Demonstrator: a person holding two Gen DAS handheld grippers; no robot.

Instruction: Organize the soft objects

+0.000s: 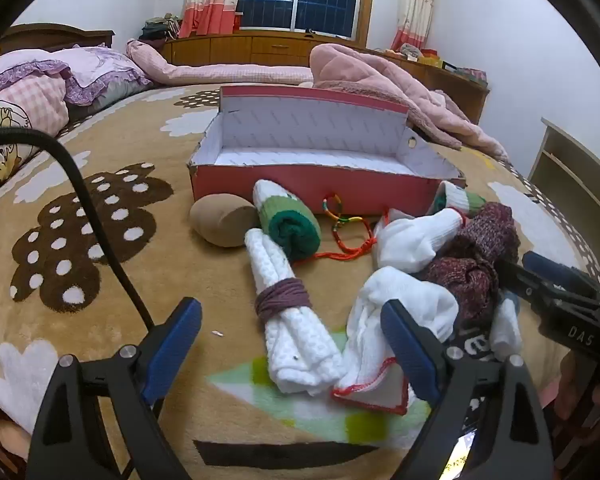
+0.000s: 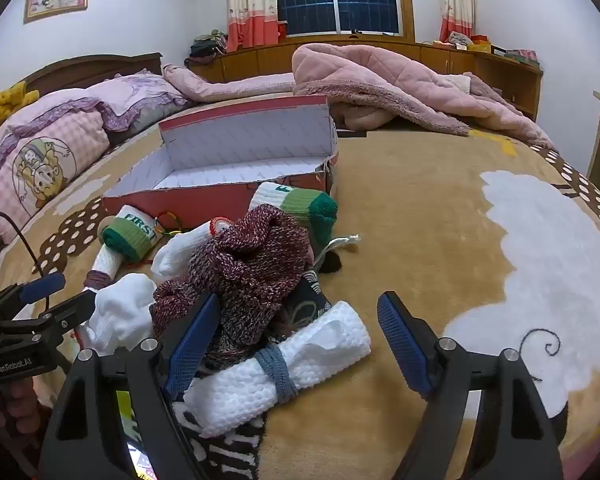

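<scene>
- Left gripper: mine, jaws spread wide, nothing held; it hovers over the white roll tied with purple yarn, which lies between the fingers but untouched.
- Right gripper: mine, jaws also wide, empty; the white roll bound with a grey band lies between its fingers, the left finger close against the maroon knit.
- Red box: open, lid standing up behind, inside bare as far as I see; it sits on the tan bedspread just beyond the pile.
- Pile, near the box front: green-cuffed rolled sock, tan ball, a second green-cuffed sock, loose white socks, red and coloured cords.
- Under the knit: a dark patterned cloth, possibly a sock; too buried to tell.
- Step in hand, as I judge it: take one bound roll per gripper.
- Method: close across the tie at mid-length so the roll stays wound; keep the right finger clear of the knit so it does not drag along; lift straight, then carry to the box and lay the rolls side by side along one wall.
</scene>
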